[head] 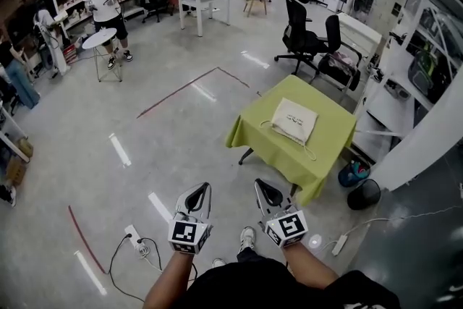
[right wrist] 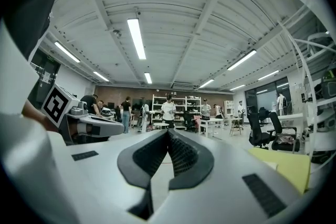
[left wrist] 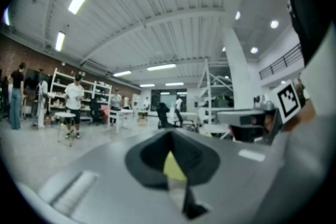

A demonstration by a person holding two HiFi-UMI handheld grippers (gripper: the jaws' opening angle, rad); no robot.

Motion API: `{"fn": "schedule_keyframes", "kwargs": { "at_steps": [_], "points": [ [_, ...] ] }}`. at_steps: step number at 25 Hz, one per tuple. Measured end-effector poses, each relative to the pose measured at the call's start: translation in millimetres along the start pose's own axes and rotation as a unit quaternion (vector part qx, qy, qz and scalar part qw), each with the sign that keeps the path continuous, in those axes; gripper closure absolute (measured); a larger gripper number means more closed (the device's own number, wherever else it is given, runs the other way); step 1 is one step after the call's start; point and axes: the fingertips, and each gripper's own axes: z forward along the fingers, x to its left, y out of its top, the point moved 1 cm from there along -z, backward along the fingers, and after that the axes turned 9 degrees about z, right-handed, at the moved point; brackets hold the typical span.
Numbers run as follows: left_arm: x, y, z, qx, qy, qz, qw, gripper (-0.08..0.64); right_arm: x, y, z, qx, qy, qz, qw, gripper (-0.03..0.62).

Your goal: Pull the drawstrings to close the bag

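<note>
Your left gripper (head: 203,188) at lower centre of head view: jaws pressed together, pinching nothing. Your right gripper (head: 260,184) just beside it, to its right: jaws likewise pressed together, empty. Both held over floor, well apart from bag (head: 294,120). Bag lies flat on green surface (head: 333,152), right of centre. Drawstrings (head: 309,153) trail off bag's left and lower edges onto surface.
</note>
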Motion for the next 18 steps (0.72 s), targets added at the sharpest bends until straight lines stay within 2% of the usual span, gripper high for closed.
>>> {"fn": "schedule_keyframes", "kwargs": {
  "at_steps": [10,18],
  "points": [
    [9.6,9.1,91.4,0.003,-0.01,0.023,0.9997,0.554,-90.0,14.3,35.5,-0.009,-0.021,-0.002,1.0,0.586],
    [5.6,4.3,160.9,0.011,-0.01,0.036,0.9993,0.554,-146.6,9.4,56.4,-0.003,-0.014,0.0,1.0,0.586]
  ]
}}
